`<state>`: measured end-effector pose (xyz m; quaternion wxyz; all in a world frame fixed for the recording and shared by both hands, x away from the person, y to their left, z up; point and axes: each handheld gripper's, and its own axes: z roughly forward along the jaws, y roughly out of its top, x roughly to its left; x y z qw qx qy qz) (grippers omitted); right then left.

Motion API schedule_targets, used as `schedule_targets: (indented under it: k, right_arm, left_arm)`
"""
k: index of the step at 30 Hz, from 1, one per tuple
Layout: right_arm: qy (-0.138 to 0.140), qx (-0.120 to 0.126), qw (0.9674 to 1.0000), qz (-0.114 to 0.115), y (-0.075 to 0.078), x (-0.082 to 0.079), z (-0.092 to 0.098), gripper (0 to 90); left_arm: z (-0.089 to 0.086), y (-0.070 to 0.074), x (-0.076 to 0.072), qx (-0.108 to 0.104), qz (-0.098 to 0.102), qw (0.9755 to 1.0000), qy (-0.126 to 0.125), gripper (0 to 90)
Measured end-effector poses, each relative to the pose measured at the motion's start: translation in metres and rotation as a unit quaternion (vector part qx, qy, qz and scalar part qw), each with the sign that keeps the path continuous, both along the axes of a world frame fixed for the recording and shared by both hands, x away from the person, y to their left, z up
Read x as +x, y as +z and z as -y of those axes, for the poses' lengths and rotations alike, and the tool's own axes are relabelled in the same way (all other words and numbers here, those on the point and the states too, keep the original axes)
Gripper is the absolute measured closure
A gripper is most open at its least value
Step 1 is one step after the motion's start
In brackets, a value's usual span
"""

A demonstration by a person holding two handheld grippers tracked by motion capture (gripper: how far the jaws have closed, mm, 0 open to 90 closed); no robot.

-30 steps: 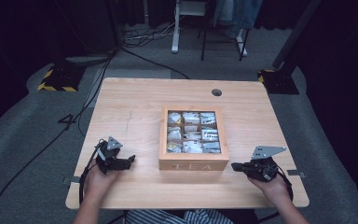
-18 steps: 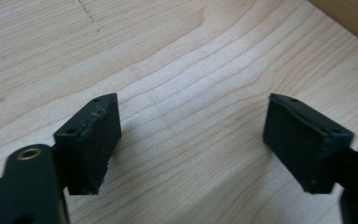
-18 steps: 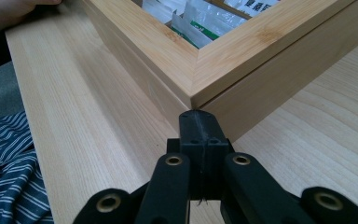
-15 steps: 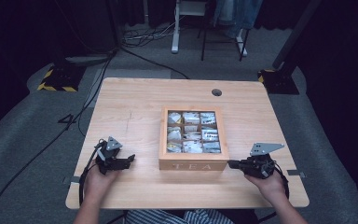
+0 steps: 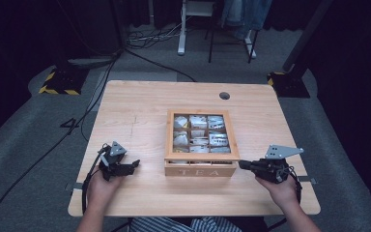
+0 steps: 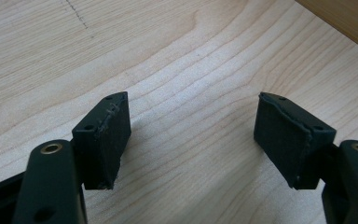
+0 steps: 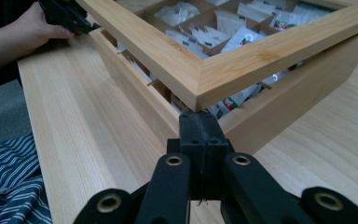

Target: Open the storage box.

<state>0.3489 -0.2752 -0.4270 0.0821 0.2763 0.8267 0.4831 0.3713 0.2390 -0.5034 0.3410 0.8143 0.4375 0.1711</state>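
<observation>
A wooden tea box (image 5: 200,170) marked TEA stands mid-table, its compartments full of tea bags (image 5: 198,135). My right gripper (image 5: 241,165) is shut, and its joined tips (image 7: 199,122) sit right under the front right corner of the framed lid (image 7: 200,79). That corner stands slightly off the box wall, with tea bags showing through the gap. My left gripper (image 5: 136,163) rests low over bare table to the left of the box. Its jaws (image 6: 191,135) stand open and have just been closing a little, with nothing between them.
The light wooden table (image 5: 135,116) has a round cable hole (image 5: 224,95) at the back right. A striped garment (image 7: 9,186) lies at the near table edge. The other hand (image 7: 28,32) holds its gripper beyond the box.
My right gripper has edged slightly left, up to the box's front right corner. The left hand has stayed where it was.
</observation>
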Motion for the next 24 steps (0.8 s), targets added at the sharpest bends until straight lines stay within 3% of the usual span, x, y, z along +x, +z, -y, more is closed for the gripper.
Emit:
schedule_targets:
  k: [3, 7, 17, 24]
  right_arm:
    - [-0.002, 0.008, 0.9999, 0.01, 0.006, 0.001, 0.0, 90.0]
    - [-0.005, 0.017, 0.9996, 0.024, 0.018, 0.004, -0.001, 90.0]
    - [-0.01, 0.033, 0.9979, 0.056, 0.046, 0.019, -0.005, 90.0]
    - [-0.009, 0.041, 0.9973, 0.06, 0.051, 0.027, -0.01, 90.0]
  left_arm:
    - [0.0, 0.0, 0.0, 0.001, 0.0, 1.0, 0.001, 27.7]
    - [0.0, 0.0, 0.0, -0.002, 0.0, 0.9998, 0.019, 27.6]
    - [0.0, 0.0, 0.0, -0.001, 0.001, 0.9998, 0.018, 27.6]
    - [0.0, -0.001, 0.001, -0.004, 0.004, 0.9997, 0.023, 27.8]
